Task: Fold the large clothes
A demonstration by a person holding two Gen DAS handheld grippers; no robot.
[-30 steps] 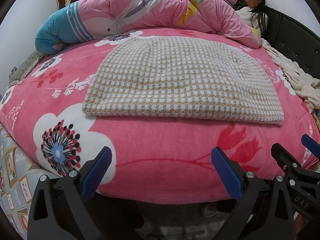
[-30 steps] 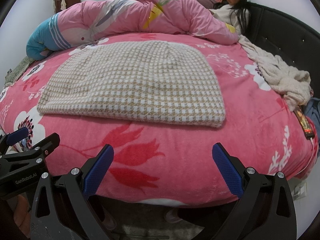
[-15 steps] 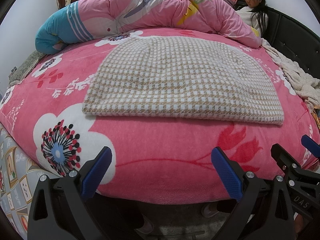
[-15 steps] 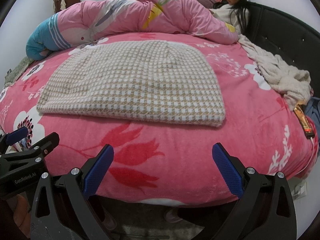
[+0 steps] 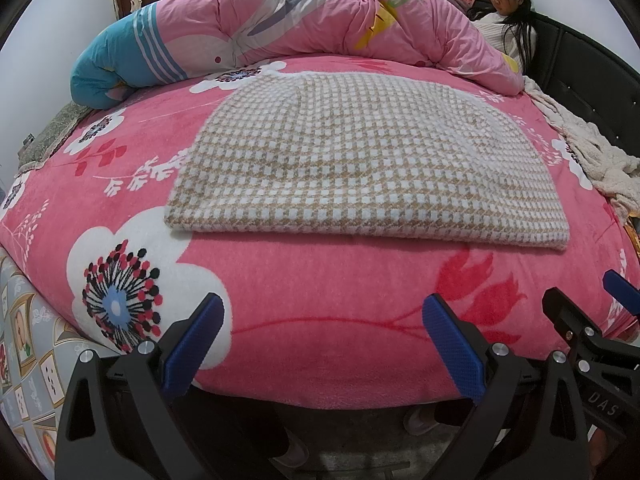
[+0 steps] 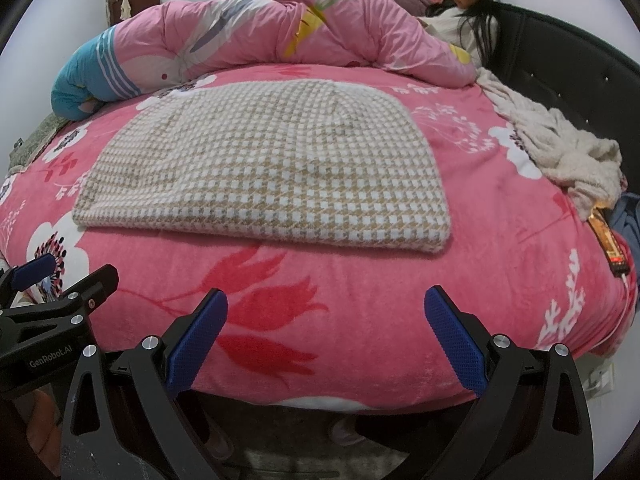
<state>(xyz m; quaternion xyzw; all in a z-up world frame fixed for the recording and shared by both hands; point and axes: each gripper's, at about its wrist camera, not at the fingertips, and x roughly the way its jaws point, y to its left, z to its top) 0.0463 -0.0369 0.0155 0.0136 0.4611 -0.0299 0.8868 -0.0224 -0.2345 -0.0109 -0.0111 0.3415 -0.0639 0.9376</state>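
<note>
A beige and white houndstooth garment (image 5: 360, 164) lies folded flat on the pink flowered bed cover (image 5: 320, 300); it also shows in the right wrist view (image 6: 272, 172). My left gripper (image 5: 320, 320) is open and empty, held off the near edge of the bed, short of the garment. My right gripper (image 6: 324, 316) is open and empty, beside the left one at the same edge. Each gripper shows at the edge of the other's view.
A bunched pink and blue quilt (image 5: 280, 28) lies along the far side. A person (image 6: 468, 12) sits at the far right against the dark headboard (image 6: 560, 64). A cream fleece blanket (image 6: 560, 152) lies at the right edge, with a small orange object (image 6: 608, 240) near it.
</note>
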